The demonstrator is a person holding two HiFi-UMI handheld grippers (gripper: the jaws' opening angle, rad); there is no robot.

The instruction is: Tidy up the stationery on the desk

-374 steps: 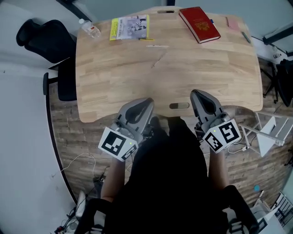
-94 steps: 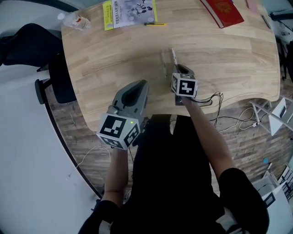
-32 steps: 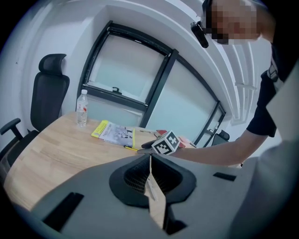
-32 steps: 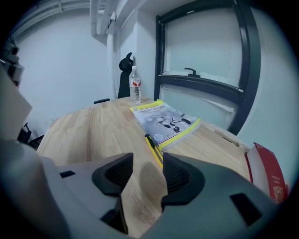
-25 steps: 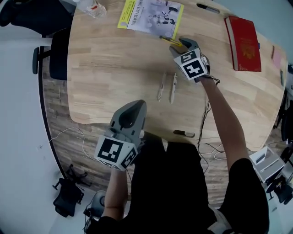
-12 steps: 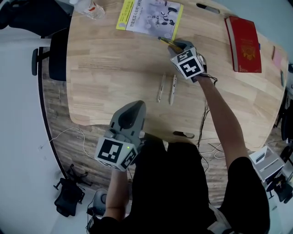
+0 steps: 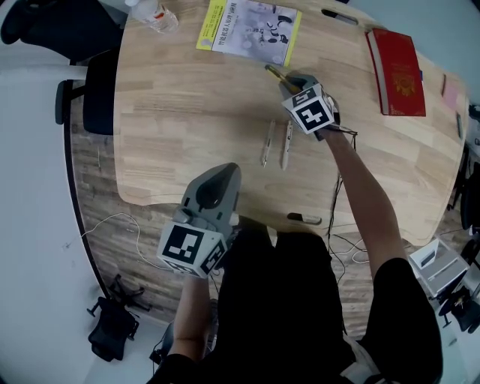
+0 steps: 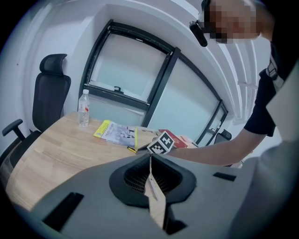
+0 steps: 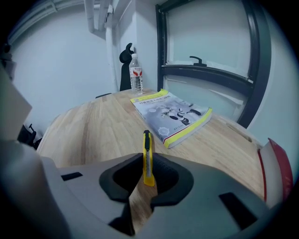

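A pale wooden desk [image 7: 187, 127] with rounded corners stands on a wood-plank floor [image 7: 97, 195], and dark-framed windows rise behind its far edge. A black office chair [image 7: 52, 30] sits off the desk's far-left corner. The person's right arm stretches across the desk toward the far side. The left gripper [image 8: 150, 161] hangs over the near edge, well apart from everything on the desk, with its jaws together and nothing between them. The right gripper [image 9: 148, 173] points down at the desktop just near of a yellow-edged booklet [image 7: 251, 30], which lies flat by the far edge, left of centre. A red book [image 7: 396, 71] lies flat toward the far right, well apart from the booklet. A clear water bottle [image 7: 154, 13] with a red-and-white label stands at the far-left corner, beside the booklet. Two pale pens [image 7: 268, 142] lie side by side in the middle of the desk, close together and roughly parallel, just near and left of the right gripper. A black marker [image 7: 339, 15] rests at the far edge between the booklet and the red book. A yellow utility knife [image 9: 147, 149] lies just near of the booklet's near corner. Its near end sits between the right gripper's jaws, which have just been closing and now stand narrow, pinching the knife from both sides, while its black-tipped far end points toward the booklet.
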